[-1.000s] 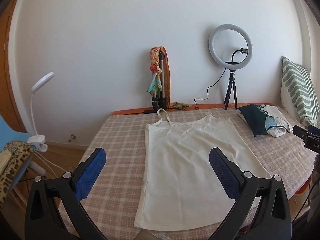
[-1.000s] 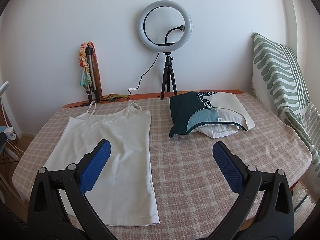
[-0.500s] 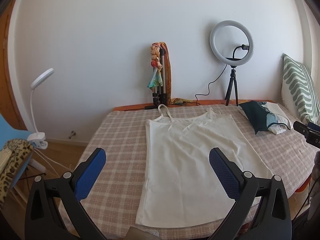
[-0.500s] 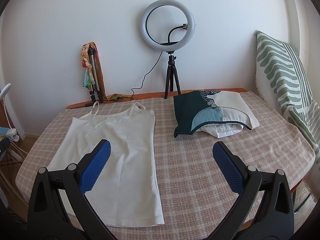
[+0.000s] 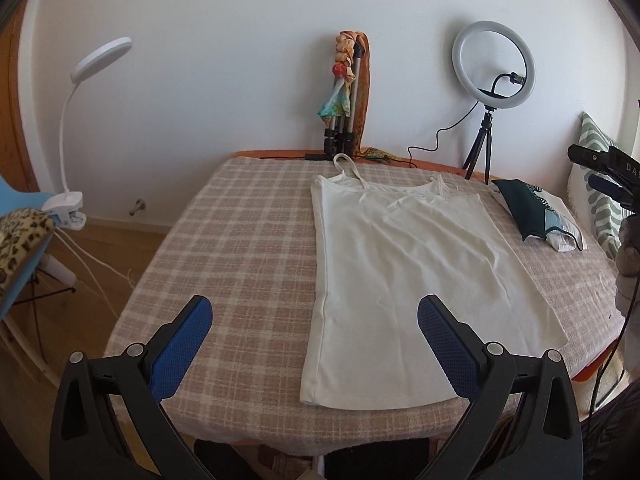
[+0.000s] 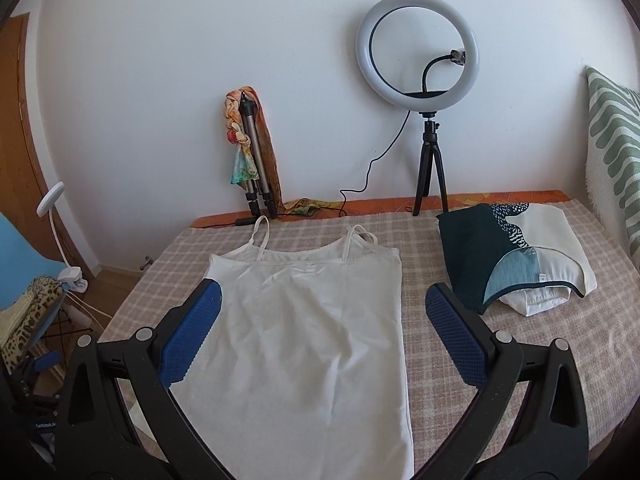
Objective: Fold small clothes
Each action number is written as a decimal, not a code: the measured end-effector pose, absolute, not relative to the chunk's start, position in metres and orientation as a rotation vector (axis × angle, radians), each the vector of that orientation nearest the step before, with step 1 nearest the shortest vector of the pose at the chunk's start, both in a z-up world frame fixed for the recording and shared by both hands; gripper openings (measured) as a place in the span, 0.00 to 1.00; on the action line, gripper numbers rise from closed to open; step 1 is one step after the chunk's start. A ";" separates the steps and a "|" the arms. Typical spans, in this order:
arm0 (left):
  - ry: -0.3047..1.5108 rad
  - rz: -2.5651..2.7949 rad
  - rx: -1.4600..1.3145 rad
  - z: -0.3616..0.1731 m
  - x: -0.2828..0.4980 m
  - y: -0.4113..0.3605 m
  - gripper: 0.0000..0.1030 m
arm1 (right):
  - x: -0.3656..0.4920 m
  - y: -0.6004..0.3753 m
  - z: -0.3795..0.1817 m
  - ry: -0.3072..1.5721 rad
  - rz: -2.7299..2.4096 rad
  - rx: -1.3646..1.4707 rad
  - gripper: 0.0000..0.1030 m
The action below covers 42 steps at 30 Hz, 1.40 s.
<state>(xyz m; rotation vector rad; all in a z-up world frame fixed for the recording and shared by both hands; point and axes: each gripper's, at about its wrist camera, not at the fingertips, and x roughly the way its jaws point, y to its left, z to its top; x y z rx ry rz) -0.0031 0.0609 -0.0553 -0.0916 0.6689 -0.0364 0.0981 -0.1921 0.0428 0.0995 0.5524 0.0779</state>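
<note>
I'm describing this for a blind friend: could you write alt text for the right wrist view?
A white camisole lies flat and unfolded on a checked tablecloth, seen between the open right gripper. A folded dark-green and white garment sits to its right, with a ring light behind.

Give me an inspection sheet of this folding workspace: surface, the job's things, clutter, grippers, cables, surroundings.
Surface: checked cloth covers the table.
Job's things: white camisole spread flat, straps toward the wall; folded clothes pile beside it, apart.
Clutter: ring light on a tripod; folded tripod draped with scarves.
Grippers: left gripper open, holding nothing; right gripper open, holding nothing.
Cables: black cable hanging from the ring light.
Surroundings: white wall, clip lamp, striped pillow.
</note>
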 end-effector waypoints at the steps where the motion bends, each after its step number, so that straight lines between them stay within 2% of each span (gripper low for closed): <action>1: 0.681 -0.052 -0.106 -0.059 -0.003 0.063 0.92 | 0.107 -0.185 0.041 0.562 0.098 0.100 1.00; 4: 0.730 -0.081 -0.128 -0.072 -0.001 0.066 0.87 | 0.140 -0.160 0.034 0.628 0.172 0.088 1.00; 5: 0.745 -0.088 -0.128 -0.077 -0.001 0.067 0.82 | 0.151 -0.150 0.032 0.651 0.202 0.085 1.00; 10: 0.831 -0.163 -0.184 -0.101 0.005 0.071 0.64 | 0.193 -0.101 0.021 0.729 0.289 0.049 0.86; 12: 0.866 -0.179 -0.243 -0.112 0.009 0.076 0.63 | 0.213 -0.081 0.016 0.745 0.297 0.016 0.79; 15: 0.894 -0.159 -0.259 -0.122 0.011 0.083 0.61 | 0.245 -0.056 0.004 0.776 0.288 -0.019 0.61; 19: 0.907 -0.151 -0.267 -0.128 0.012 0.088 0.60 | 0.287 -0.030 -0.020 0.875 0.329 0.008 0.53; 23: 0.946 -0.178 -0.306 -0.139 0.016 0.090 0.59 | 0.320 -0.002 -0.053 0.992 0.374 0.026 0.51; 25: 0.957 -0.177 -0.297 -0.142 0.018 0.088 0.58 | 0.331 0.014 -0.066 1.029 0.382 0.007 0.47; 29: 0.972 -0.168 -0.271 -0.147 0.022 0.084 0.47 | 0.355 0.040 -0.094 1.094 0.352 0.012 0.46; 33: 0.987 -0.159 -0.267 -0.154 0.023 0.085 0.46 | 0.373 0.055 -0.113 1.131 0.327 0.018 0.46; 36: 0.978 -0.170 -0.268 -0.154 0.024 0.086 0.41 | 0.387 0.062 -0.123 1.145 0.321 0.009 0.46; 39: 0.978 -0.196 -0.301 -0.154 0.025 0.086 0.30 | 0.401 0.065 -0.130 1.156 0.300 0.007 0.46; 41: 0.980 -0.231 -0.340 -0.156 0.027 0.087 0.15 | 0.411 0.067 -0.135 1.167 0.292 0.007 0.46; 42: 0.981 -0.238 -0.349 -0.156 0.028 0.087 0.13 | 0.414 0.069 -0.137 1.169 0.288 -0.001 0.45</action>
